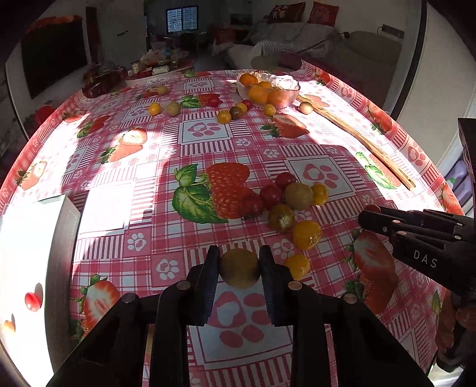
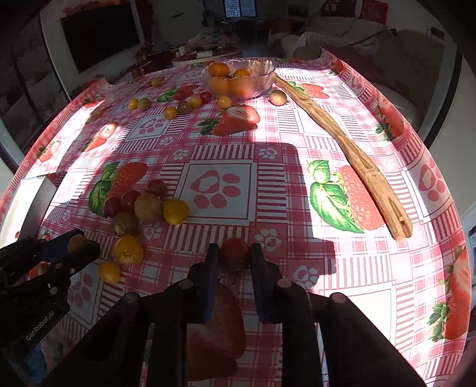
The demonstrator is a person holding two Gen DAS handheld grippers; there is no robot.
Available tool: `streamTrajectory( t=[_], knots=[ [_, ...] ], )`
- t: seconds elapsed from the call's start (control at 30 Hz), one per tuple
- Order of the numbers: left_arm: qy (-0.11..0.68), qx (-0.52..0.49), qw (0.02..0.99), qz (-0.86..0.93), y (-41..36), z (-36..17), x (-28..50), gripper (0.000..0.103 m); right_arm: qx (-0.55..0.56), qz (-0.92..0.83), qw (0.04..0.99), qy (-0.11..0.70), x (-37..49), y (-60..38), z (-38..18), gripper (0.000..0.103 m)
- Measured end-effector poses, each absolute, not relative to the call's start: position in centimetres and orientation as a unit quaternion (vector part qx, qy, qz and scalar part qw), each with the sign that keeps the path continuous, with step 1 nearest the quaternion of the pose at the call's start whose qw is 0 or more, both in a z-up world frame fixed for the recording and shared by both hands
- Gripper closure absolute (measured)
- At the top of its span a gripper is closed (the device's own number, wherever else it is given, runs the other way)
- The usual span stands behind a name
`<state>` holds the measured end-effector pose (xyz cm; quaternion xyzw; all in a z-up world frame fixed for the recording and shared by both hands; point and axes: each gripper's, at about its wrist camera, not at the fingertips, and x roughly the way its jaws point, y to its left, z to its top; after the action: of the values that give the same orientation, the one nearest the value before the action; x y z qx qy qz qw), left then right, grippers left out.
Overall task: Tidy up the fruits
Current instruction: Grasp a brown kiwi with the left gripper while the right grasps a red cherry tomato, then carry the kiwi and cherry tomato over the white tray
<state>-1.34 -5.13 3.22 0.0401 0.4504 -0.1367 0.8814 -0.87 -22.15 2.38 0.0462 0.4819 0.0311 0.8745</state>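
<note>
The left claw (image 1: 239, 269) clenches a round olive-green fruit (image 1: 239, 268), the right claw (image 2: 233, 256) a small red tomato (image 2: 234, 251), both well short of the clear glass bowl (image 2: 238, 78) across the worktop (image 2: 297, 184).

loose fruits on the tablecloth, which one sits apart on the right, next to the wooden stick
The olive-brown round fruit right of the glass bowl, beside the wooden stick's far end; every other loose fruit lies left of it.

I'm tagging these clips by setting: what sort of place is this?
Most likely a home living and dining room. A table under a strawberry-print tablecloth holds a glass bowl of oranges; behind it are a sofa with red cushions and a dark wall-mounted screen.
</note>
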Motion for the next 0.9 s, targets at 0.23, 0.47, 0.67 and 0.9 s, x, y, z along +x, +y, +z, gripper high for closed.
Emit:
streamTrajectory(
  t=[0.23,0.47,0.67,0.9],
  knots=[
    [0.448,0.018,0.885,-0.128,-3.3,4.5,-3.1,0.074,0.076,0.039,0.867,0.491,-3.1,-21.9,2.4,0.080],
    [0.443,0.002,0.889,-0.114,-1.2,4.9,-5.5,0.074,0.083,0.042,0.865,0.493,-4.9,-21.1,2.9,0.080],
    [0.439,-0.014,0.893,-0.099,1.1,5.4,-7.3,0.074,0.080,0.049,0.865,0.492,-6.0,-20.0,3.6,0.080],
    [0.428,-0.029,0.900,-0.079,4.1,6.3,-8.9,0.074,0.074,0.068,0.868,0.486,-6.4,-17.6,5.0,0.080]
  ],
)
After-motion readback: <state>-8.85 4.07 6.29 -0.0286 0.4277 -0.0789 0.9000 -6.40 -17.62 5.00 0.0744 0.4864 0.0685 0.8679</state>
